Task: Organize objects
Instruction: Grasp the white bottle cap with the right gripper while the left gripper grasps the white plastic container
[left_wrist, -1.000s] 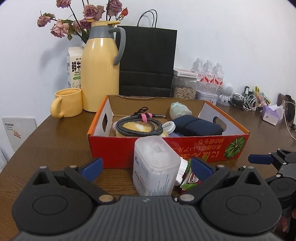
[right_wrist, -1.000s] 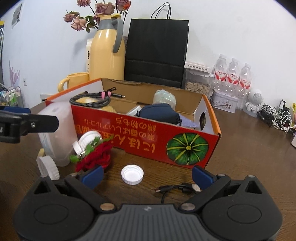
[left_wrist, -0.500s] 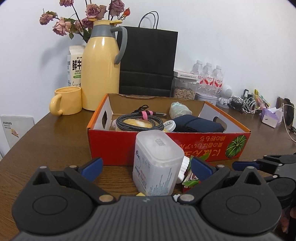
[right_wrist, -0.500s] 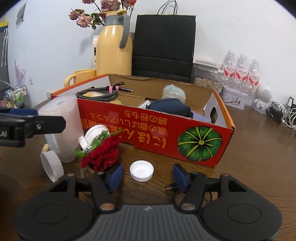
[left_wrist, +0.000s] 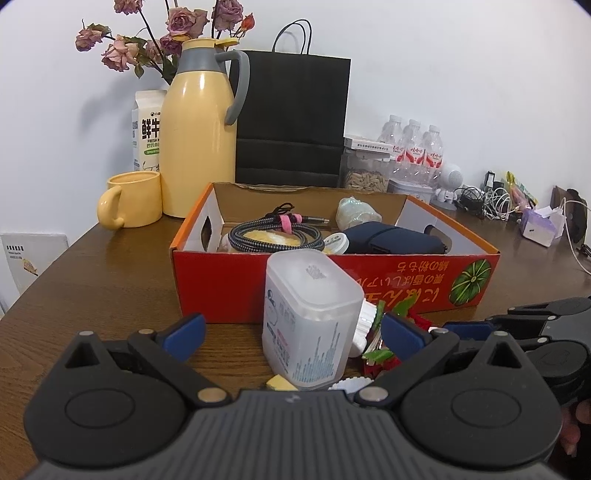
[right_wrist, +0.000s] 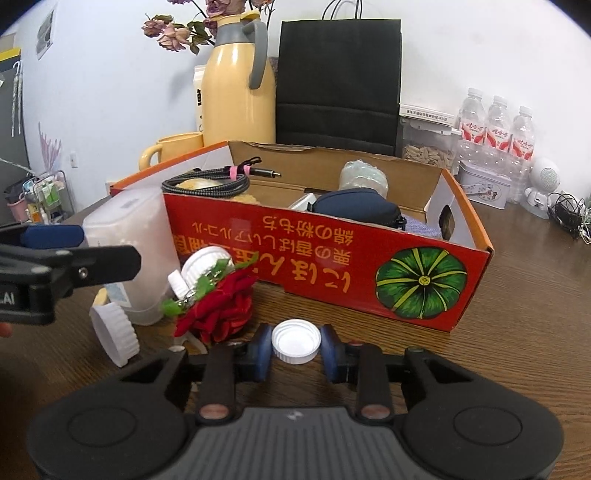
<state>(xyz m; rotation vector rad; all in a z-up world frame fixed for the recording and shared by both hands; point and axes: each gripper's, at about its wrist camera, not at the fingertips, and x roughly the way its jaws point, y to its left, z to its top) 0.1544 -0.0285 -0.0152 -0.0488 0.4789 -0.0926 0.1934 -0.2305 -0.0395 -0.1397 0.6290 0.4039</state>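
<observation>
A white bottle cap (right_wrist: 295, 341) lies on the wooden table in front of the red pumpkin-print box (right_wrist: 295, 240). My right gripper (right_wrist: 295, 354) is closing with the cap between its jaws, and both blue pads touch the cap's sides. My left gripper (left_wrist: 293, 330) is open, its fingers on either side of a frosted plastic container (left_wrist: 312, 321) without touching it. A red fabric rose (right_wrist: 221, 310) and white ribbed lids (right_wrist: 114, 332) lie beside that container. The box (left_wrist: 221, 284) holds a coiled cable (left_wrist: 275, 236), a navy pouch (left_wrist: 395, 240) and a small jar.
A yellow thermos (left_wrist: 199, 147), a yellow mug (left_wrist: 133, 201), a milk carton and a black paper bag (left_wrist: 291, 122) stand behind the box. Water bottles (right_wrist: 495, 129), a tin and tangled cables (right_wrist: 569, 218) fill the back right. The table's left edge (left_wrist: 37, 280) is close.
The right gripper's jaws have swung in from wide apart until they flank the white cap, and the gripper has tipped closer to it. The left gripper has kept still.
</observation>
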